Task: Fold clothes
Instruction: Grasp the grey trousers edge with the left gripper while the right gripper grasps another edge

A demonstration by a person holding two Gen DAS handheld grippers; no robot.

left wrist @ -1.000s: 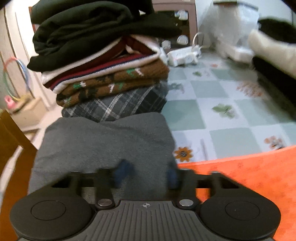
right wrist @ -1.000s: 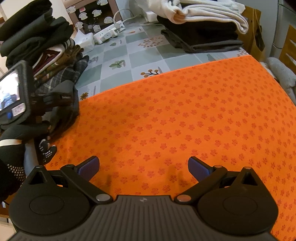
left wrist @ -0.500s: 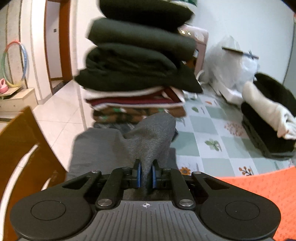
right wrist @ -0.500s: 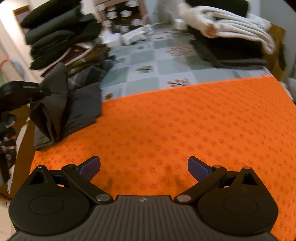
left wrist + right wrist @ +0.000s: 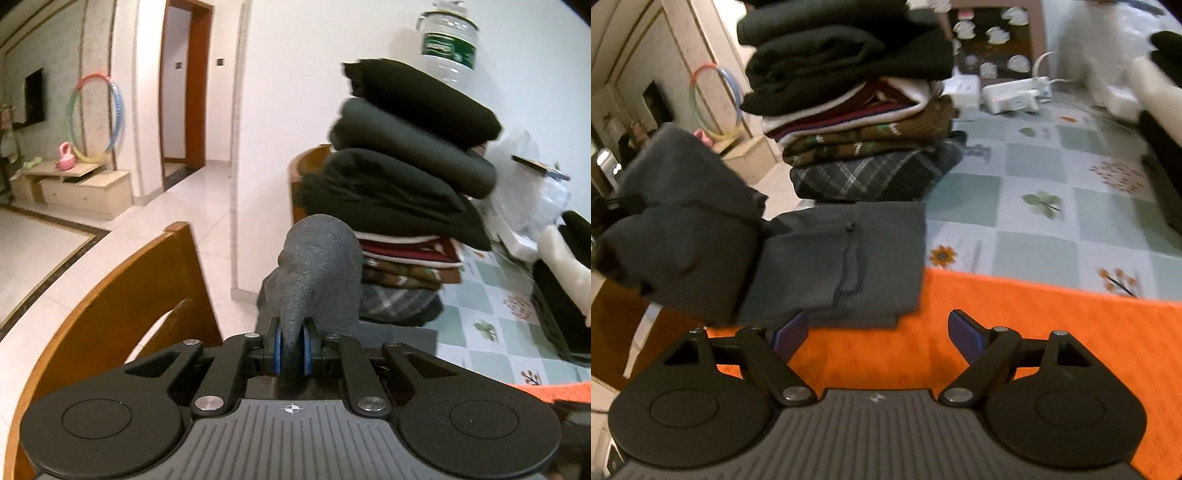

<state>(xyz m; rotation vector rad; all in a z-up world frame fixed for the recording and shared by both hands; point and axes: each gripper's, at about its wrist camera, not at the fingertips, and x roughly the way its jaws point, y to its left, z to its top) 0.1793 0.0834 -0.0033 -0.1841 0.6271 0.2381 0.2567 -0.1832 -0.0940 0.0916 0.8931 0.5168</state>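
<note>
The left gripper [image 5: 291,350] is clamped on a bunched fold of the grey garment [image 5: 317,273]; its blue pads [image 5: 277,350] press the cloth from both sides, and the fold rises as a hump in front of the fingers. The right gripper [image 5: 875,332] stands wide with its jaws closing; nothing lies between them, and only the orange mat [image 5: 1015,317] shows in the gap.

Left wrist view: the grey garment hides most of what lies under it. Behind the hump stands the stack of folded clothes [image 5: 402,192], dark items on top, striped and brown knits and a plaid piece below. A water bottle [image 5: 448,44] shows behind the stack's top. A wooden chair back [image 5: 122,295] is at the left, a hula hoop [image 5: 94,118] leans on the far wall, and a doorway [image 5: 184,85] opens beyond. Only a corner of the orange mat [image 5: 554,391] appears at the right edge.

Right wrist view: this view shows the garment's layout [image 5: 820,258]. Its lower part lies flat, partly on the orange mat and partly on the checked tablecloth [image 5: 1052,221], just in front of the stack [image 5: 857,110]. Its left part is lifted and doubled over, hanging off the table edge. A white power strip [image 5: 1012,98] lies on the tablecloth behind the stack. The picture is blurred at the right.
</note>
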